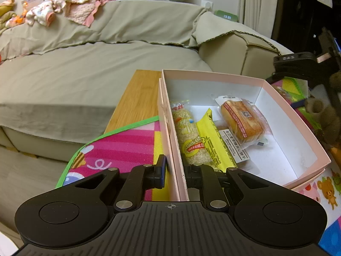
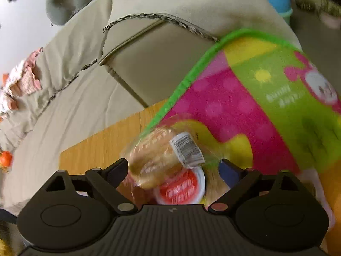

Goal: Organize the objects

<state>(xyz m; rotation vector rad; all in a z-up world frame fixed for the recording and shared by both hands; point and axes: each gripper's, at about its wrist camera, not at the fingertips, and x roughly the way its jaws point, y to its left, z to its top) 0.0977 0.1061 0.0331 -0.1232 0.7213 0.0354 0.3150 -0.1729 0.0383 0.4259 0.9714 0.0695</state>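
Note:
A pink open box (image 1: 275, 98) sits on a colourful mat (image 1: 119, 147). Inside it lie a sesame roll packet (image 1: 187, 136), a yellow packet (image 1: 211, 140) and a wrapped cake (image 1: 240, 121). My left gripper (image 1: 174, 170) is shut on the box's near left wall, one finger outside and one inside. My right gripper (image 2: 173, 170) holds a wrapped bread snack (image 2: 157, 160) between its fingers, above the mat (image 2: 245, 98); the view is blurred. The right gripper also shows at the upper right of the left wrist view (image 1: 298, 64).
A beige sofa (image 1: 85, 64) with piled clothes (image 1: 64, 6) stands behind a wooden table (image 1: 136, 98). The sofa arm (image 2: 149, 59) is close beyond the mat. A stuffed toy (image 1: 324, 111) sits right of the box.

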